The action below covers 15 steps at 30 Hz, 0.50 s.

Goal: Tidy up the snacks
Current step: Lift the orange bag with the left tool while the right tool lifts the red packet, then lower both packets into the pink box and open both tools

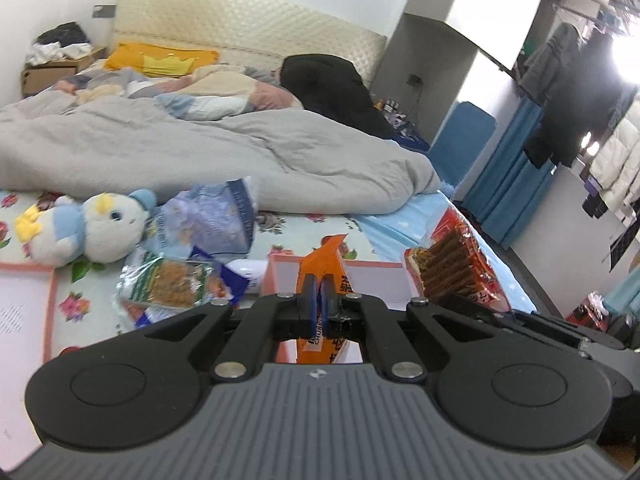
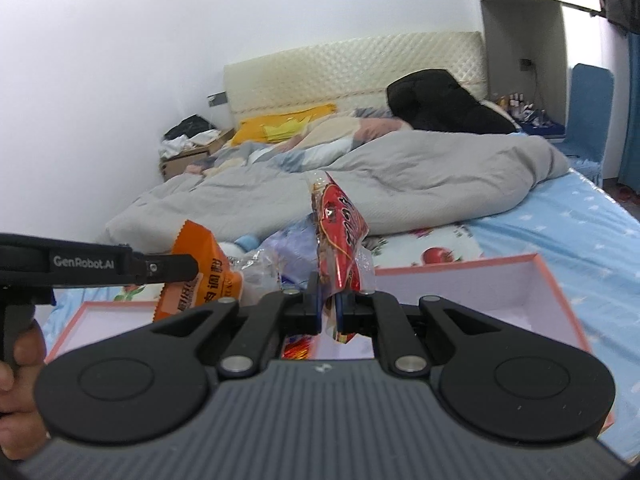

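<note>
Two tongs are at work, each clamped on one snack. The left tongs pinch an orange packet at lower centre of the left wrist view, held above a pink-rimmed box. The right tongs grip a red packet at centre of the right wrist view, over the same kind of box.

On the bed lie two more loose snack bags at lower left of the left wrist view: one green-labelled clear bag and one pale blue bag. One plush toy sits just beside them. A second pink-rimmed box shows at the left edge. One grey duvet fills the middle.
</note>
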### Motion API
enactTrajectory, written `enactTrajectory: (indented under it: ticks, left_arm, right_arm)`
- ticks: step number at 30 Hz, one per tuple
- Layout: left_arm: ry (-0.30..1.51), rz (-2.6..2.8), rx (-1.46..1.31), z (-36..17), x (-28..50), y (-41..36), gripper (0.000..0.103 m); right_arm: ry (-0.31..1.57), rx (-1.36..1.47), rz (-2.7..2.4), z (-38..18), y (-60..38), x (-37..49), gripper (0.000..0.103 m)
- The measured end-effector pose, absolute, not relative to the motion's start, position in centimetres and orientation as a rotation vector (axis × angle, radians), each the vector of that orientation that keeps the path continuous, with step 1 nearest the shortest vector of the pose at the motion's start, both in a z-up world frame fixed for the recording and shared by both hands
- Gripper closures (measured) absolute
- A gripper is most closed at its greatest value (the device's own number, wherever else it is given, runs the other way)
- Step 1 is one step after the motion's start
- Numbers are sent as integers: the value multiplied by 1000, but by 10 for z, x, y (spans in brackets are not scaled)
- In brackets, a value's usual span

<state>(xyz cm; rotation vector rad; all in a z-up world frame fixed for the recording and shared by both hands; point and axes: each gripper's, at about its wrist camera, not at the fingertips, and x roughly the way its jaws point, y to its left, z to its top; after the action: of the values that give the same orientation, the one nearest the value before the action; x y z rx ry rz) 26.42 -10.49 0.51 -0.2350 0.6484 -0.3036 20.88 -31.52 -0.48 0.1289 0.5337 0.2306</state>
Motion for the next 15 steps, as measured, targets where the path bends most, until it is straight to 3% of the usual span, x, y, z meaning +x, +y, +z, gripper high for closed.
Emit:
enactTrajectory:
  ticks: [15]
  left_arm:
    - [904, -416, -31, -82, 355, -225, 100]
  right_arm:
    - [759, 113, 60, -100, -395, 246, 93]
